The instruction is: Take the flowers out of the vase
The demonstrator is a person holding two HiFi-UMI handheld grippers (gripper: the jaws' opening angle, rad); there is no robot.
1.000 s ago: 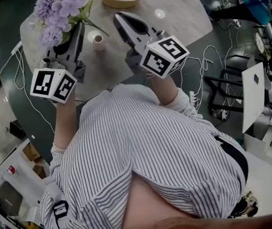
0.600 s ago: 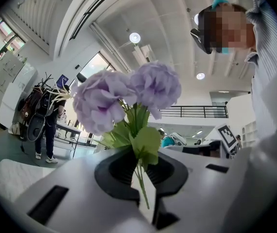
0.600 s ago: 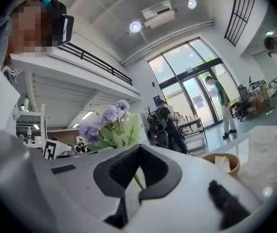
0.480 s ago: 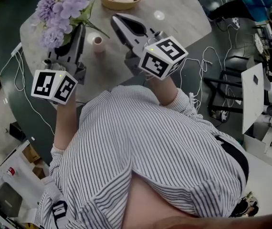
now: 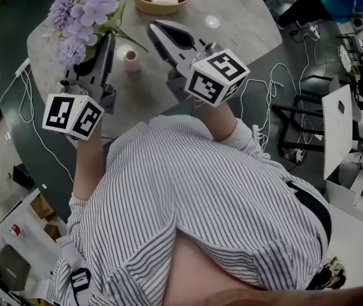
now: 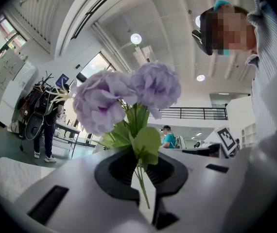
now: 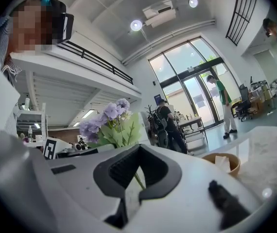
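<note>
Left gripper (image 5: 106, 40): my jaws are squeezed tight on the thin green stems (image 6: 141, 181) of the flowers (image 5: 79, 14).
Flowers: they are out of the vase, up in the air over the left side of the table (image 5: 232, 30), with the purple heads on top.
Vase (image 5: 131, 57): it is small and pink. It stands up on the table between my two grippers, with nothing in it that I can see.
Right gripper (image 5: 156, 27): its jaws are pressed together with nothing in them, near the vase.
Job: I think the pulling-out part is done. Now the flowers need a place to lie down.
Could go wrong: the stems are skinny, so they may slip or twist in my grip, and the bunch may tip over.
Could go wrong too: the vase looks small and it is close, so a bump from a gripper or a leaf could knock it over.
</note>
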